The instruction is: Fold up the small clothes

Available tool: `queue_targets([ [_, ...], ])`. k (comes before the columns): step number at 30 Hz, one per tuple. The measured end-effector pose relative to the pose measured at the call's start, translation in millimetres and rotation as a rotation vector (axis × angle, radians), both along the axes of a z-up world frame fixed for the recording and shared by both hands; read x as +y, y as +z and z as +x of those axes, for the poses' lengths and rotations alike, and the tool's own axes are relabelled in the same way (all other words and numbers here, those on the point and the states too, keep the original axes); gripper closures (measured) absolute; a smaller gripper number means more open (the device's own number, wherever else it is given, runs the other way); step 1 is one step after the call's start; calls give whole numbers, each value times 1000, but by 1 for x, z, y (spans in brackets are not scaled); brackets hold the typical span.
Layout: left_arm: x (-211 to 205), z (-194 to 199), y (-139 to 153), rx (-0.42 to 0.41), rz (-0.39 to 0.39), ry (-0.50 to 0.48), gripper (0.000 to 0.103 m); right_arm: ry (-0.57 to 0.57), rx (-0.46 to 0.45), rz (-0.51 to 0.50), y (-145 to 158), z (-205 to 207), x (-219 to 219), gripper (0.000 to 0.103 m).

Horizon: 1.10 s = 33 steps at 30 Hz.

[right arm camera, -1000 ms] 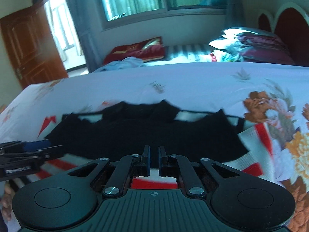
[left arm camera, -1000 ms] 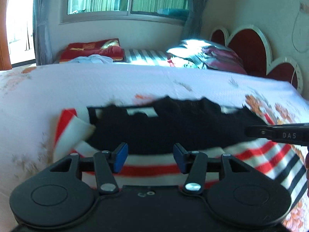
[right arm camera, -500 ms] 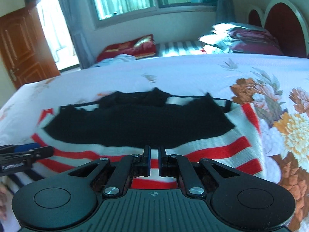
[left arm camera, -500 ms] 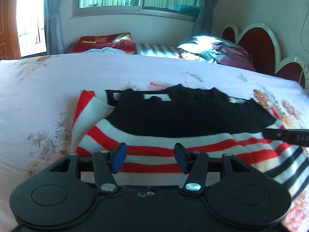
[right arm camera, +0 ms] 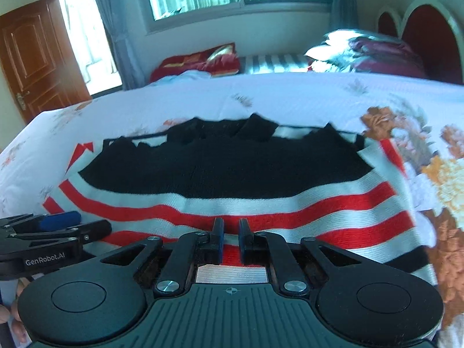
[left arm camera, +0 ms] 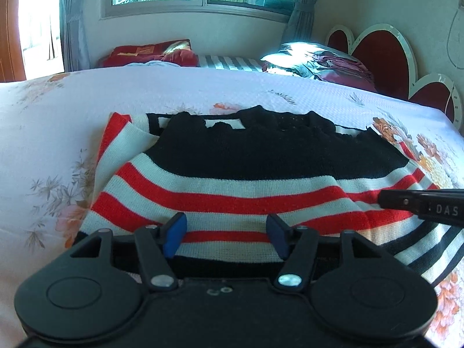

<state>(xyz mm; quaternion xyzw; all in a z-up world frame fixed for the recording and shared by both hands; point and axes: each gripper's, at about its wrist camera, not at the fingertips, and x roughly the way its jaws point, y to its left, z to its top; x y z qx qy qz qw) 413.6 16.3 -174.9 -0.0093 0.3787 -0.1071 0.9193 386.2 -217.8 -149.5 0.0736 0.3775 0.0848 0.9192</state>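
The striped sweater [left arm camera: 246, 182] lies folded on the bed [left arm camera: 58, 121], its hem at 6 o'clock. The left tongs [left arm camera: 226, 233] gape, released. The right tongs [right arm camera: 230, 239] sit nearly clenched (whether pinching knit, I cannot tell), likely for another fold.

We see one sweater [left arm camera: 261, 179] lying flat on the bed [left arm camera: 174, 92], spread wide across it. It is knitted, with a black upper part at the far side, then white and red stripes nearer us, and black and white stripes at the near right edge. Its left sleeve is folded inward.
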Motion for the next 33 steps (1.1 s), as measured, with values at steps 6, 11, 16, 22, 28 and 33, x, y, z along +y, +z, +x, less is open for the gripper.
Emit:
queue_targets([
  [6, 11, -6, 0, -3, 1, 1, 42, -53, 6, -32, -4, -7, -19, 58],
  [11, 22, -15, 9, -9, -10, 17, 43, -120, -17, -55, 2, -19, -40, 58],
  [16, 36, -23, 5, -4, -8, 37, 43, -197, -2, -98, -3, -34, -63, 58],
  [22, 37, -24, 2, 0, -5, 35, 44, -208, 27, -85, -11, -41, -76, 58],
  [28, 40, -33, 1, 2, 15, 41, 42, -190, 28, -120, -15, -50, -75, 58],
  [33, 36, -32, 6, 19, 20, 73, 42, -175, 5, -52, 2, -52, -69, 58],
])
